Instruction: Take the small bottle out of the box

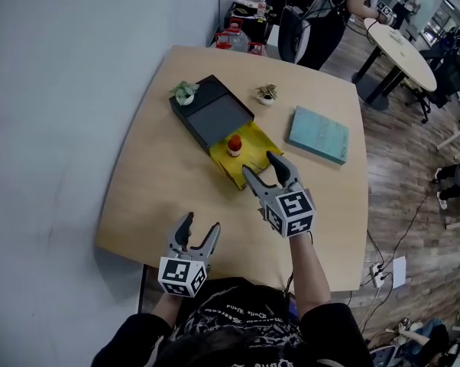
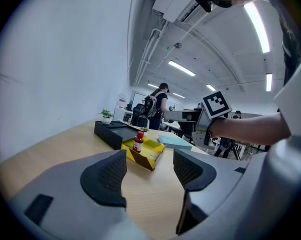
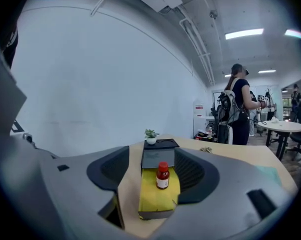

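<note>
A small bottle [image 1: 234, 145] with a red cap and white label stands upright in the yellow tray of a box [image 1: 249, 155] whose black sleeve [image 1: 213, 112] lies behind it. My right gripper [image 1: 264, 167] is open, just short of the tray's near end and aimed at the bottle [image 3: 162, 176], which shows between its jaws but beyond them. My left gripper [image 1: 199, 233] is open and holds nothing near the table's front edge; from there the bottle [image 2: 138, 142] and the yellow tray [image 2: 146, 153] lie ahead.
A small potted plant [image 1: 184, 92] sits on the black sleeve's far corner. Another tiny plant [image 1: 267, 93] and a teal book [image 1: 319, 134] lie to the right on the wooden table [image 1: 157, 182]. A wall runs along the left. People and a round table [image 1: 402, 50] are behind.
</note>
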`<state>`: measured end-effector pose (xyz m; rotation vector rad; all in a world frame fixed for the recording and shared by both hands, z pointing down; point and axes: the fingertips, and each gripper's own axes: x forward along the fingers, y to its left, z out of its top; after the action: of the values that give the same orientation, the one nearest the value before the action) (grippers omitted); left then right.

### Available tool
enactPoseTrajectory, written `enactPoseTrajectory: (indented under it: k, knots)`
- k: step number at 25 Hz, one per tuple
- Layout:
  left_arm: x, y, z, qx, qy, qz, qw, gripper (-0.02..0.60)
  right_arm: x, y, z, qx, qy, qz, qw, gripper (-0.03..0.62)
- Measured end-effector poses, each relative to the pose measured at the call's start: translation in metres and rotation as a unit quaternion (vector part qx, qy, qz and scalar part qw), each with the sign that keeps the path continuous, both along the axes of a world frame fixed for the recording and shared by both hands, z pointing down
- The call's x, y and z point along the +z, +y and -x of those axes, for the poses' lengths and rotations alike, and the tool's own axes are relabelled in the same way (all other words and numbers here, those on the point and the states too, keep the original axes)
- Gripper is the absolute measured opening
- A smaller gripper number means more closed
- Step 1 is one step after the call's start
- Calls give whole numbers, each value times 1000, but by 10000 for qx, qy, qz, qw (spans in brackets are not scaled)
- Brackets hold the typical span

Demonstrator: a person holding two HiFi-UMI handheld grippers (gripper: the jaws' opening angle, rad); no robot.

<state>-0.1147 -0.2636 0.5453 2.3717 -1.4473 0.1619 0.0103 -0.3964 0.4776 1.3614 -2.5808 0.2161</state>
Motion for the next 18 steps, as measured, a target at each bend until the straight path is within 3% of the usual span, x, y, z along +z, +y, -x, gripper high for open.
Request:
enactPoseTrajectory:
  k: [18]
  knots:
    - [25,-28,32,-490,-102,340,9982,299,65,-88,42,-331,467,360,9977,287]
